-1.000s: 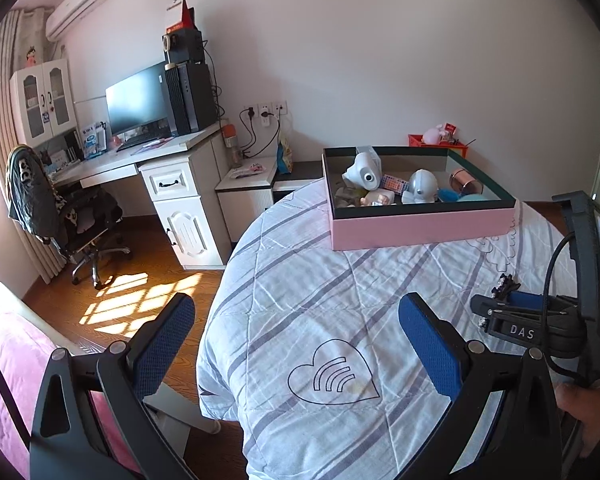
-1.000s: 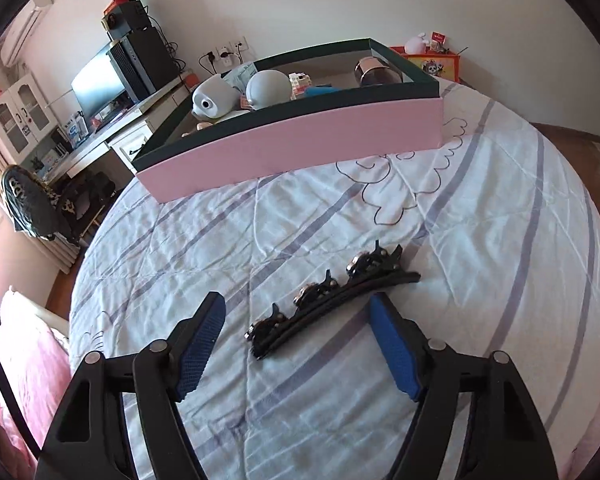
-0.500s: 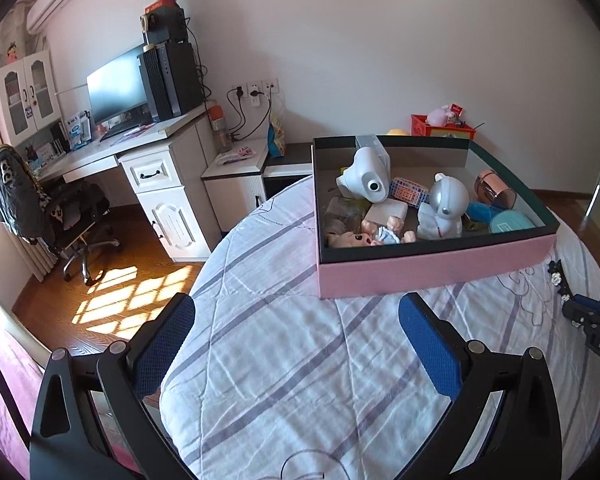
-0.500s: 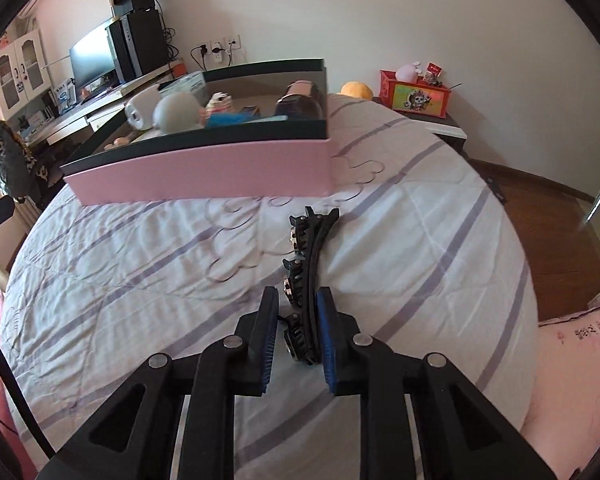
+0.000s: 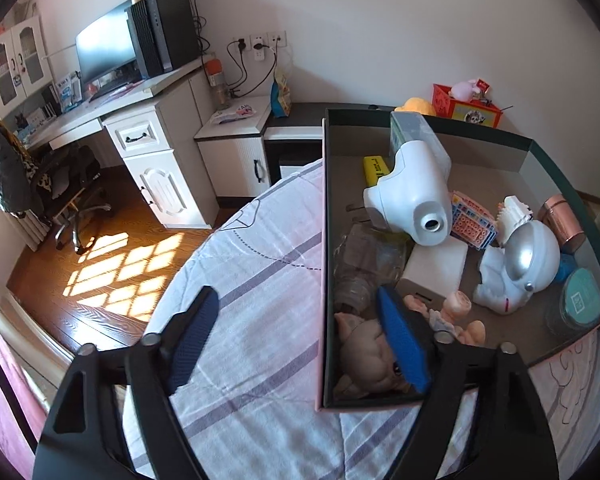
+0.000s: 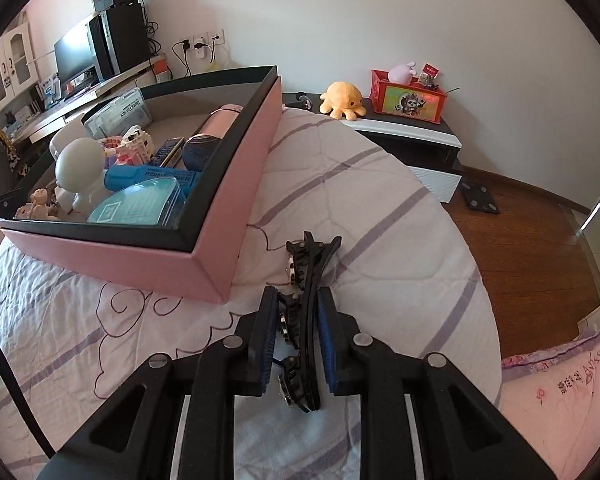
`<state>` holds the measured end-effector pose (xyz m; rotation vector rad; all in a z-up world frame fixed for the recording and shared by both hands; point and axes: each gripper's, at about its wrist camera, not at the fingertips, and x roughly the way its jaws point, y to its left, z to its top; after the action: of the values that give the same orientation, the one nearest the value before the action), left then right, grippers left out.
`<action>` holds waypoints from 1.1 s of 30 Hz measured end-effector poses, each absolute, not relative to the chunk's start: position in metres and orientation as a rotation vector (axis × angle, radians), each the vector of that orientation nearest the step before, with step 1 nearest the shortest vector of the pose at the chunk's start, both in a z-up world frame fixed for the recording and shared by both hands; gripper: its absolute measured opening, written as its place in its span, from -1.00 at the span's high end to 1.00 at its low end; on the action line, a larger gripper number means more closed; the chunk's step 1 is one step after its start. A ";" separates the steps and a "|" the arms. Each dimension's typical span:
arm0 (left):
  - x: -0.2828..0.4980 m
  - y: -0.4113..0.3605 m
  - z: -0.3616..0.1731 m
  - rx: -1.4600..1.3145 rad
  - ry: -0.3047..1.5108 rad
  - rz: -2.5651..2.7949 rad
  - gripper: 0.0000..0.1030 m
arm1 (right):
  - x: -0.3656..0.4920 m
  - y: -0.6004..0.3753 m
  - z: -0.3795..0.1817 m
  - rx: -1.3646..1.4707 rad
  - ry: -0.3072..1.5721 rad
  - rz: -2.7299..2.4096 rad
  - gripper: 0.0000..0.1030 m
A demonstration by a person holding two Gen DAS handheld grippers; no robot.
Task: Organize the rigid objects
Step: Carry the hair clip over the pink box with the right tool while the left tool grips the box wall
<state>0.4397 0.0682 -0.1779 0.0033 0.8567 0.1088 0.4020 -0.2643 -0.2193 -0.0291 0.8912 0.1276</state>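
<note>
Our right gripper (image 6: 298, 334) clamps the black hair clip (image 6: 305, 312) over the quilt (image 6: 380, 216), just beside the pink box (image 6: 236, 208). Our left gripper (image 5: 300, 336) gapes wide, straddling the box's wall.

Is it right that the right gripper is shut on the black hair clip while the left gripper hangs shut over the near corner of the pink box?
Not quite. The left wrist view shows the left gripper open, its blue pads wide apart astride the wall of the pink box. The rest holds: in the right wrist view the right gripper is shut on the black hair clip.
</note>
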 end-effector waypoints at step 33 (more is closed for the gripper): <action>0.445 0.058 -0.184 0.040 0.843 0.054 0.89 | 0.419 -0.231 -0.130 -0.085 0.705 0.230 0.64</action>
<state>0.4450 0.0575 -0.1839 0.0396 0.8435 0.0540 0.4193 -0.2307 -0.1301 -0.0855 0.7054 0.2298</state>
